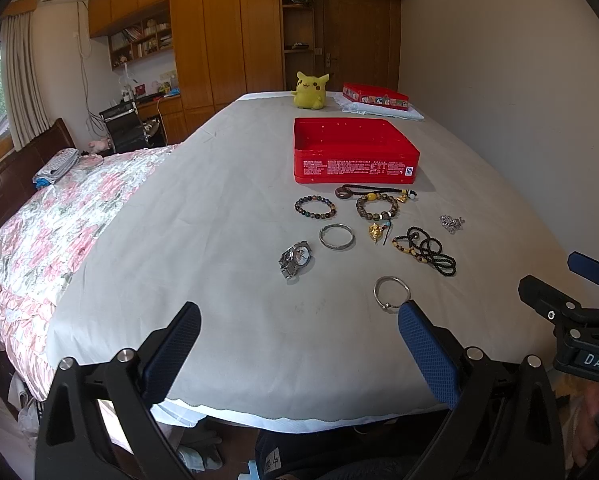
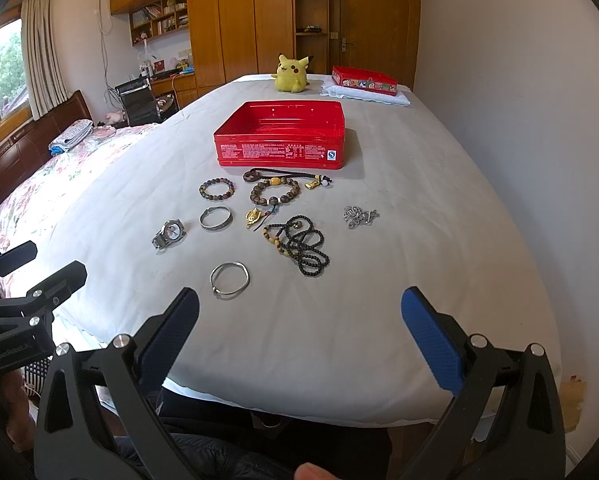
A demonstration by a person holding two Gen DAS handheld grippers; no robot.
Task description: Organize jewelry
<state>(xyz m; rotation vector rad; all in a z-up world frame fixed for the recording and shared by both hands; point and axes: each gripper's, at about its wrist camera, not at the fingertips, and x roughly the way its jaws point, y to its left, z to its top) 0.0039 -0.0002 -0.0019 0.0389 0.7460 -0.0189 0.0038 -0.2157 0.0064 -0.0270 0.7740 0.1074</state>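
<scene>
An open red tin (image 1: 355,151) (image 2: 279,136) stands on the white-covered table (image 1: 203,240) (image 2: 379,300). In front of it lie several pieces of jewelry: a dark bead bracelet (image 1: 314,207) (image 2: 216,189), a brown bead bracelet with a gold charm (image 1: 376,208) (image 2: 275,194), a corded pendant (image 1: 345,192) (image 2: 253,176), a silver bangle (image 1: 336,237) (image 2: 215,218), a watch (image 1: 295,258) (image 2: 169,233), black bead strands (image 1: 429,250) (image 2: 303,248), a silver chain (image 1: 451,223) (image 2: 357,216) and a silver cuff (image 1: 391,292) (image 2: 230,278). My left gripper (image 1: 299,320) and right gripper (image 2: 299,308) are open, empty, near the table's front edge.
A yellow Pikachu plush (image 1: 310,90) (image 2: 291,73) and a red lid (image 1: 375,96) (image 2: 364,80) on a folded white cloth sit at the far end. A bed with a floral quilt (image 1: 59,216) lies left. A white wall runs along the right.
</scene>
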